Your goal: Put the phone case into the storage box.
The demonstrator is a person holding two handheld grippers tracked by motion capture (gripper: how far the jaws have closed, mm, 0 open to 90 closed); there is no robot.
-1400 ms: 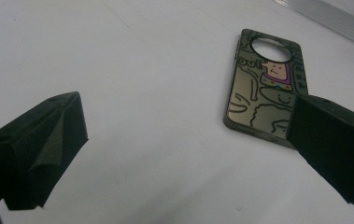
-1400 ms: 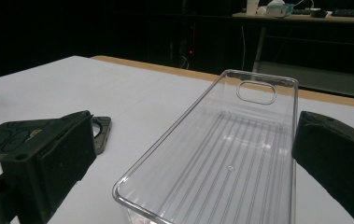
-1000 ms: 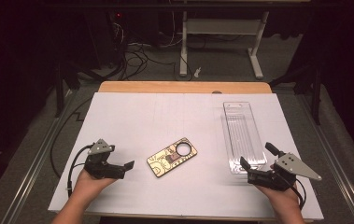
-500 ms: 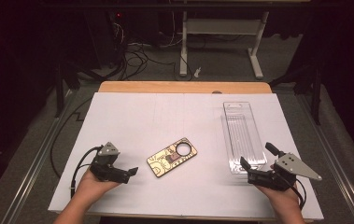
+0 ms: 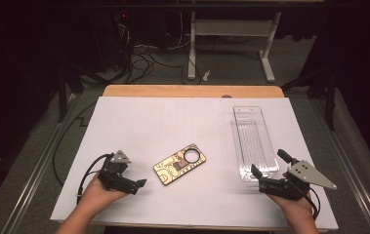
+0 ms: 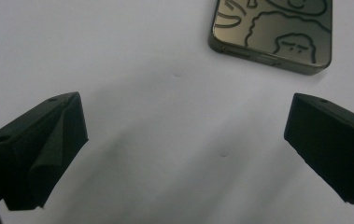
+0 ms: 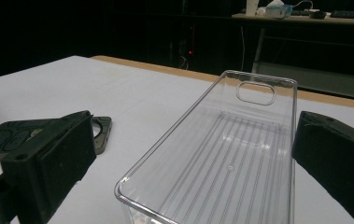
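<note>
The left claw (image 5: 141,184) is sliding in along the white worktop (image 5: 173,122) toward the phone case (image 5: 180,164): over the last second it has been dropping toward the near edge and swinging its tips round to point at the case's lower corner, and it is now sitting just beside it, not touching. Its jaws are standing spread wide, with the gold case and its black line drawing (image 6: 277,35) lying just beyond the gap. The right claw (image 5: 256,174) is staying where it was, also spread, straddling the near end of the clear plastic tray (image 5: 253,141). This is looking like the approach to a pick, probably for placing the case in the tray.
</note>
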